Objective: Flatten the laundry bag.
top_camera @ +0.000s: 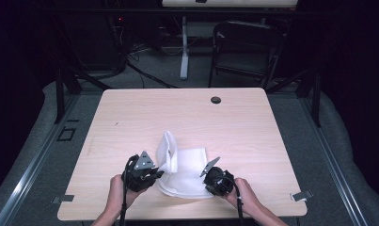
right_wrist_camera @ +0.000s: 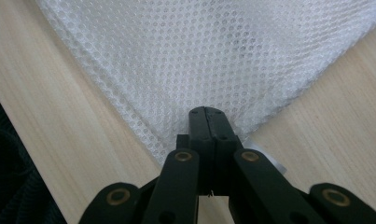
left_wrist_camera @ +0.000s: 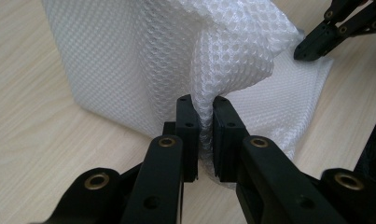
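Left gripper (left_wrist_camera: 203,135) clenched a raised fold of the white mesh cloth (top_camera: 187,172), low centre of frame. Right gripper (right_wrist_camera: 208,123) pinched tight on the cloth's corner on the table (top_camera: 130,117).

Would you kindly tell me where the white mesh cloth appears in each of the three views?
High view: white mesh cloth lies bottom centre, between the two grippers.
Left gripper view: it runs from the top down to the jaws.
Right gripper view: it spreads across the top, its corner at the jaws.
Shared landmark: the light wooden table.
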Demonstrator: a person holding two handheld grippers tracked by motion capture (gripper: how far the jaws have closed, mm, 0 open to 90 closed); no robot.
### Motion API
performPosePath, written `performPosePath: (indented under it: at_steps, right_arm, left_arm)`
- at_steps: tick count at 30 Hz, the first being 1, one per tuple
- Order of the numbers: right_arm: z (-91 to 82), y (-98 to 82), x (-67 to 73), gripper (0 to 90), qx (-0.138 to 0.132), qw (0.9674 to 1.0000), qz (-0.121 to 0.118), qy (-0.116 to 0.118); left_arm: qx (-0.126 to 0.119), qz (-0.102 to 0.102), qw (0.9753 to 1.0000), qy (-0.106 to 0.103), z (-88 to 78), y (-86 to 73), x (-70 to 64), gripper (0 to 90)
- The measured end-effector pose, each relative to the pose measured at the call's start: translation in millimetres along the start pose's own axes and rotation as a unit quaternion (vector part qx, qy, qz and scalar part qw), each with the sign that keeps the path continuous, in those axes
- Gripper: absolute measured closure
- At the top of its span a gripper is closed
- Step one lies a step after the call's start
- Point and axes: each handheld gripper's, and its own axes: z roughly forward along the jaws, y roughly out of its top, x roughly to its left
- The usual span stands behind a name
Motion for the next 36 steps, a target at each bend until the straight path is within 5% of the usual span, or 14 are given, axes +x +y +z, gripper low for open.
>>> performPosePath:
  at_steps: [13, 20, 36]
  right_arm:
    - [-3.4, -4.3, -9.8, 90.0, 0.010, 0.9999, 0.009, -0.007]
    - [-4.2, -5.8, -11.5, 90.0, 0.013, 0.9998, 0.014, -0.005]
    - [-6.1, -9.9, -15.2, 90.0, 0.014, 0.9997, 0.016, -0.013]
  left_arm:
    - [0.014, -0.012, 0.9998, -0.005, 3.8, -4.8, 3.8, 82.7]
    - [0.048, -0.024, 0.9984, -0.017, 5.6, -10.4, 7.8, 81.9]
    - [0.055, -0.039, 0.9975, -0.018, 9.3, -13.9, 9.0, 80.6]
